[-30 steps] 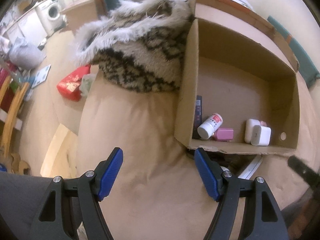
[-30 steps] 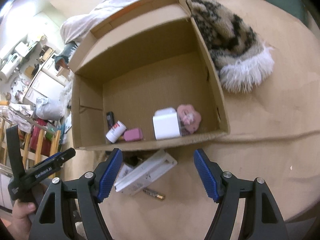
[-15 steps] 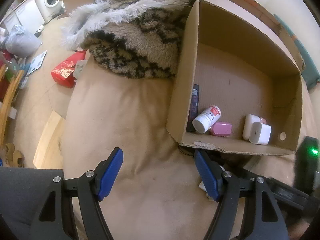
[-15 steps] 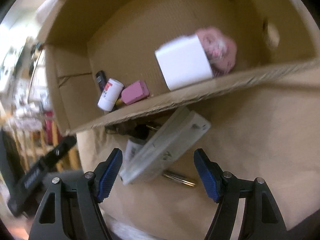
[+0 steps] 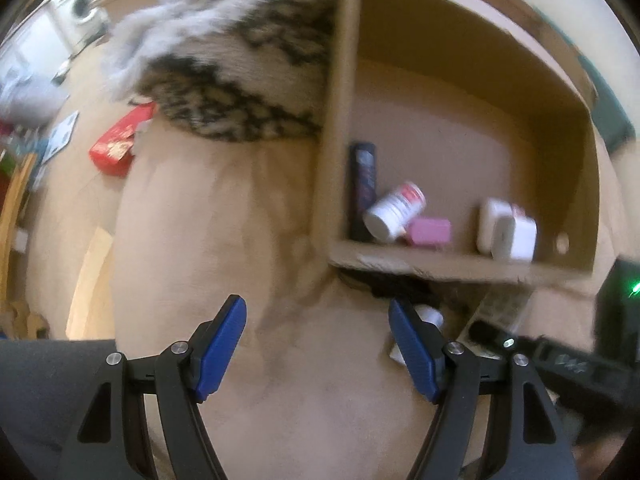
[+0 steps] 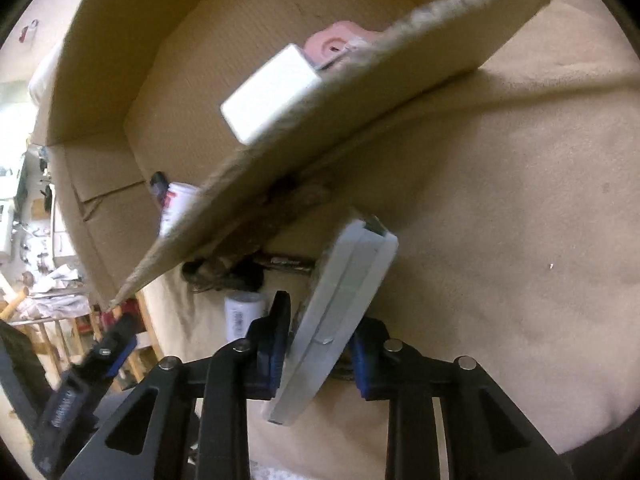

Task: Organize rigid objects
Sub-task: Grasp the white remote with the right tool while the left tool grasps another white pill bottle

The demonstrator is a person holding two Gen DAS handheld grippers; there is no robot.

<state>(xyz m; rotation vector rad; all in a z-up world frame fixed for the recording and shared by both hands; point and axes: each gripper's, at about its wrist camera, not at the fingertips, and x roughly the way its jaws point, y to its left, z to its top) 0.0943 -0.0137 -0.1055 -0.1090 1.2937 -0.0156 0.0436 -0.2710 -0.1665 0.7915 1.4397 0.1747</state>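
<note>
My right gripper (image 6: 322, 344) is shut on a flat white case (image 6: 348, 292), which stands on edge on the tan cover just in front of the cardboard box (image 6: 360, 112). Inside the box lie a white charger block (image 6: 272, 96), a pink item (image 6: 336, 42) and a white bottle (image 6: 176, 208). The left wrist view shows the same box (image 5: 340, 120) with a black remote (image 5: 362, 184), the bottle (image 5: 394, 210), a pink case (image 5: 430, 232) and the charger (image 5: 508, 232). My left gripper (image 5: 316, 306) hangs open over the bare cover, left of the box's front corner.
A small white bottle (image 6: 242, 316) and a dark slim object (image 6: 286, 262) lie under the box's front edge. A furry patterned throw (image 5: 240, 80) lies against the box's left wall. A red packet (image 5: 116, 148) is on the floor beyond the cover's edge.
My right gripper came down onto the white case, rolled, and shut on it. My left gripper sank a little toward the cover and the box.
</note>
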